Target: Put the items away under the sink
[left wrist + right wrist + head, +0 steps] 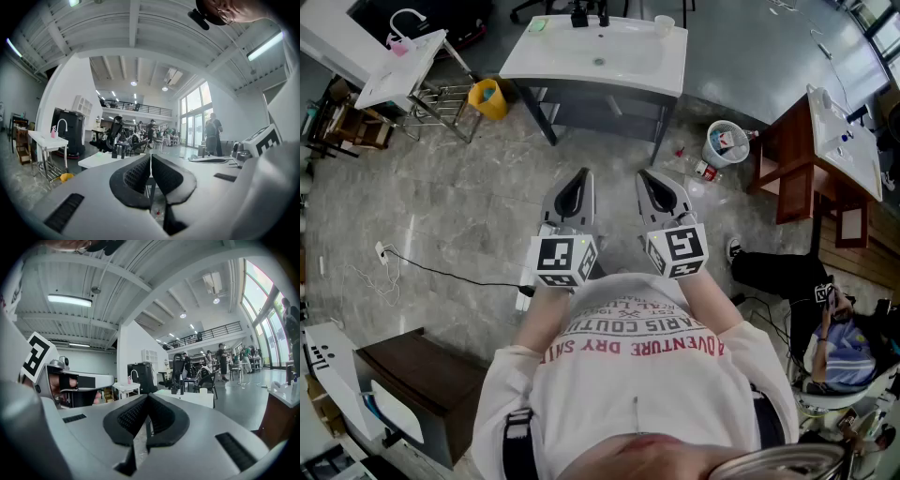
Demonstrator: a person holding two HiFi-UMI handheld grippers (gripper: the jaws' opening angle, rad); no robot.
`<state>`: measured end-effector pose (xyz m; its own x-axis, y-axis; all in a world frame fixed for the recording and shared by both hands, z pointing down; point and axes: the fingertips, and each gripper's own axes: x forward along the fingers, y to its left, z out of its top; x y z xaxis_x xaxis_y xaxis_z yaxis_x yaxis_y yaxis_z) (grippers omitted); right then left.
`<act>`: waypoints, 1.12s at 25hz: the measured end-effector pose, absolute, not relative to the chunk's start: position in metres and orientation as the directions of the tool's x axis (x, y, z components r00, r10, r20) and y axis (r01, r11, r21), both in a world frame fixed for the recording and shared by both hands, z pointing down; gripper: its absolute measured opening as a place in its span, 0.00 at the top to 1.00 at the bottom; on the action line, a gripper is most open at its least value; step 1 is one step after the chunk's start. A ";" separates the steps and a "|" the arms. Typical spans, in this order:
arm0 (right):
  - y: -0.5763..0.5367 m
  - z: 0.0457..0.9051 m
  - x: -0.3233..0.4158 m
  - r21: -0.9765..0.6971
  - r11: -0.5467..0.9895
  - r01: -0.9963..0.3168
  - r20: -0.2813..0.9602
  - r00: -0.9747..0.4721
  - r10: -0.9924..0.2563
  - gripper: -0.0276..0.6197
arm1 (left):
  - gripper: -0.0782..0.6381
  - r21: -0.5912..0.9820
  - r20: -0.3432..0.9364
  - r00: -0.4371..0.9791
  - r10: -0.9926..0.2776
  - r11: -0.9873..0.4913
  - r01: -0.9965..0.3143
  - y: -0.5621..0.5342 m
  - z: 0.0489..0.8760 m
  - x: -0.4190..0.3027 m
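Note:
The white sink vanity (598, 56) stands a few steps ahead on grey legs, with a dark cabinet (600, 105) under it. Two black bottles (591, 16), a white cup (664, 24) and a green item (538, 25) rest on its top. A small can (706, 171) and a clear bottle (691, 188) lie on the floor to its right. My left gripper (581, 174) and right gripper (645, 174) are held side by side at chest height, pointing at the sink. Both are shut and hold nothing; the left gripper (150, 158) and the right gripper (148, 398) have their pads pressed together.
A white mesh basket (727, 142) sits on the floor at the right beside a brown cabinet (792, 155). A yellow bucket (488, 98), a wire rack (436, 103) and a second sink (398, 66) stand at the left. A black cable (441, 274) crosses the floor. A person sits at the right (825, 328).

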<state>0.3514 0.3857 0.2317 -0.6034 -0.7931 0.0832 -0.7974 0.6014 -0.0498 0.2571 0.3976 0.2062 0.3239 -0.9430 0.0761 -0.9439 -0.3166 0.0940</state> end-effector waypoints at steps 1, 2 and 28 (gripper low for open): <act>0.385 0.232 0.351 -0.051 0.600 -0.798 0.083 -0.602 -0.794 0.92 | 0.85 0.095 0.078 0.325 -0.943 -0.317 -0.944 0.397 0.207 0.257; 0.384 0.232 0.351 -0.052 0.599 -0.799 0.084 -0.602 -0.794 0.92 | 0.85 0.096 0.080 0.325 -0.942 -0.318 -0.943 0.397 0.208 0.257; 0.288 0.253 0.261 -0.130 0.535 -0.835 0.152 -0.550 -0.821 0.92 | 0.85 0.142 0.101 0.331 -0.938 -0.316 -0.938 0.313 0.223 0.138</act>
<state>0.2613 0.2883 0.2532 -0.5497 -0.8213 0.1523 -0.8349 0.5347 -0.1301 0.1377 0.3127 0.2232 0.3309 -0.9383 0.1005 -0.9382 -0.3156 0.1422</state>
